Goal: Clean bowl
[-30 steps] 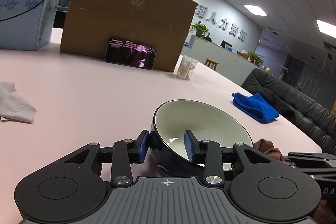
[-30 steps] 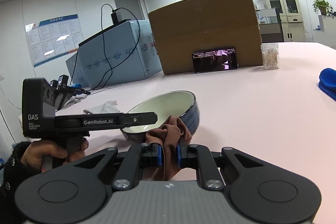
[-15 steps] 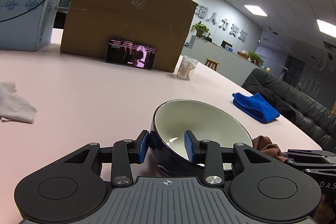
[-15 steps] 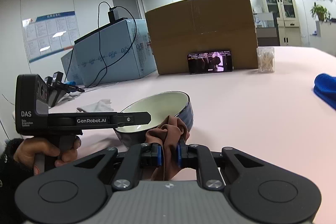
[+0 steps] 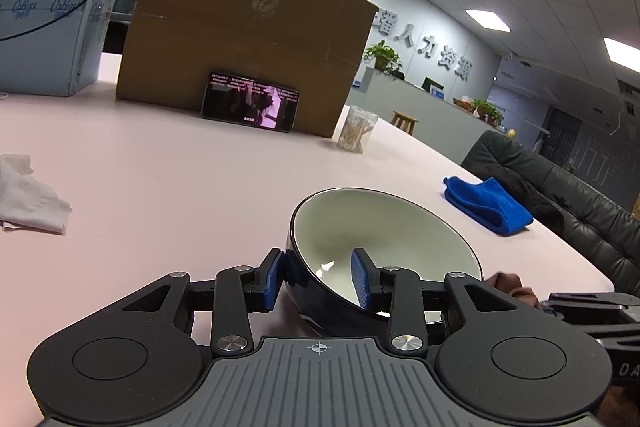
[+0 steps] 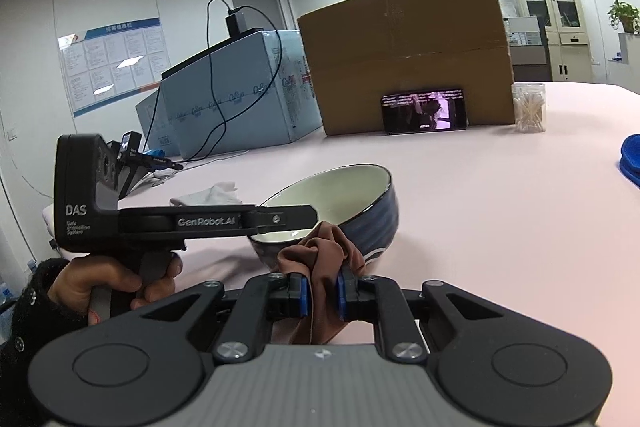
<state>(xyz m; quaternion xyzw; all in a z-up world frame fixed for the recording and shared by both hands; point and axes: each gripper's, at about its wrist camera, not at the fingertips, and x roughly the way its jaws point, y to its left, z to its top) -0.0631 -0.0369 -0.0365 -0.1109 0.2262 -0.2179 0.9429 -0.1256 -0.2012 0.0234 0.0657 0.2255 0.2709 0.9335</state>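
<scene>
A dark blue bowl with a white inside (image 5: 384, 243) sits tilted on the pink table (image 5: 180, 187). My left gripper (image 5: 318, 281) is shut on the bowl's near rim, one pad outside and one inside. The bowl also shows in the right wrist view (image 6: 352, 203), with the left gripper's finger (image 6: 280, 217) over its rim. My right gripper (image 6: 322, 297) is shut on a brown cloth (image 6: 324, 259), which is bunched against the bowl's outer wall. A bit of that cloth (image 5: 508, 283) shows at the bowl's right side in the left wrist view.
A cardboard box (image 5: 248, 35) with a phone (image 5: 250, 105) leaning on it stands at the back. A jar of cotton swabs (image 5: 356, 129), a blue cloth (image 5: 488, 205), a white tissue (image 5: 28, 195) and a light blue box (image 5: 52, 15) are also on the table.
The bowl has stayed in the left gripper. The right gripper with the brown cloth has shifted slightly and stays against the bowl's side.
</scene>
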